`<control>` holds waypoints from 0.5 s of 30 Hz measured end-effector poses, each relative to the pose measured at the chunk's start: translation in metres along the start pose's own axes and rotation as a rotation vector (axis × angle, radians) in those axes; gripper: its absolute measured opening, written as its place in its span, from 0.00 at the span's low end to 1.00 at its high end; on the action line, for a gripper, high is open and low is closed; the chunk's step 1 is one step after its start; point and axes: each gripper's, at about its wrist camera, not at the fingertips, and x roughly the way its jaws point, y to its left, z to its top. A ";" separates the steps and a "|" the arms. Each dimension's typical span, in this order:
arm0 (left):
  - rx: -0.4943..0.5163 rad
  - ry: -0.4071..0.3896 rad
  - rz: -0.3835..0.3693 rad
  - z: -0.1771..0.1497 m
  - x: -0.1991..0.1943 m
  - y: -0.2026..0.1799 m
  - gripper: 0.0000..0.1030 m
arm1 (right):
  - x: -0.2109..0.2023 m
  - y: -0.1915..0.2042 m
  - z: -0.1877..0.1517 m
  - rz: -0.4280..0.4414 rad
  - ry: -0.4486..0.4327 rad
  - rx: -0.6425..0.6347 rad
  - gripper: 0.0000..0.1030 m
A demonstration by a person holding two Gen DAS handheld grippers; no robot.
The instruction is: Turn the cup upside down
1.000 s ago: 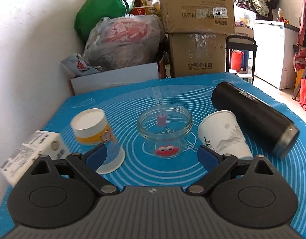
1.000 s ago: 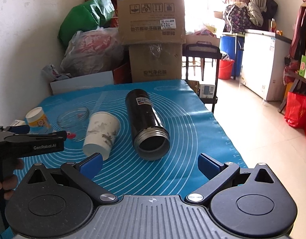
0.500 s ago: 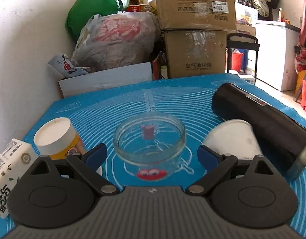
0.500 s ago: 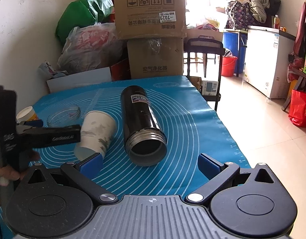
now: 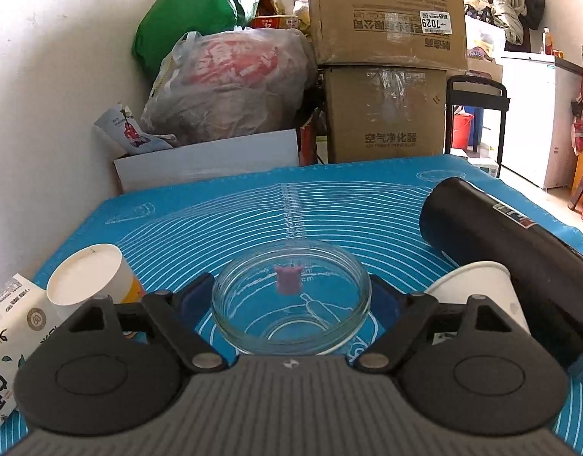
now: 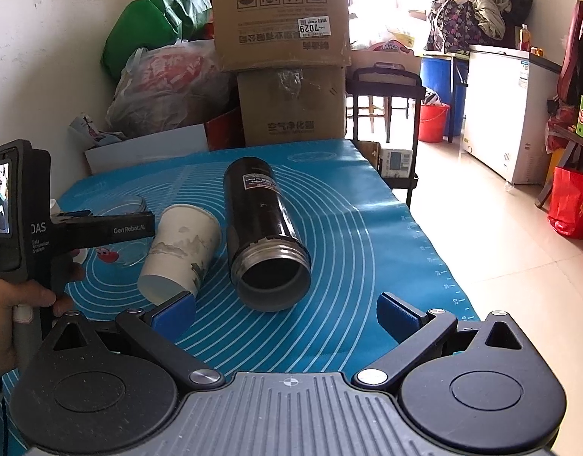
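Note:
A clear glass cup stands upright, mouth up, on the blue mat. My left gripper is open with its blue fingers on either side of the glass cup, level with its rim. In the right wrist view the glass cup shows partly behind the left gripper's arm. My right gripper is open and empty, low over the mat's near edge, in front of a black flask.
A white paper cup lies on its side right of the glass, against the black flask, which also lies down. An inverted yellow-banded paper cup and a carton sit left. Boxes and bags crowd behind the table.
My left gripper has moved forward and down until its fingers straddle the glass cup. My right gripper has drifted slightly closer to the flask and stayed open.

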 end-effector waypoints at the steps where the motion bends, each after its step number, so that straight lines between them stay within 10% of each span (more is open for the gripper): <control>1: -0.010 0.002 0.001 0.000 -0.001 0.001 0.82 | 0.000 0.000 0.000 0.001 -0.001 0.000 1.00; 15: 0.015 -0.008 -0.044 -0.003 -0.052 0.003 0.82 | -0.019 0.000 0.001 -0.002 -0.023 -0.006 1.00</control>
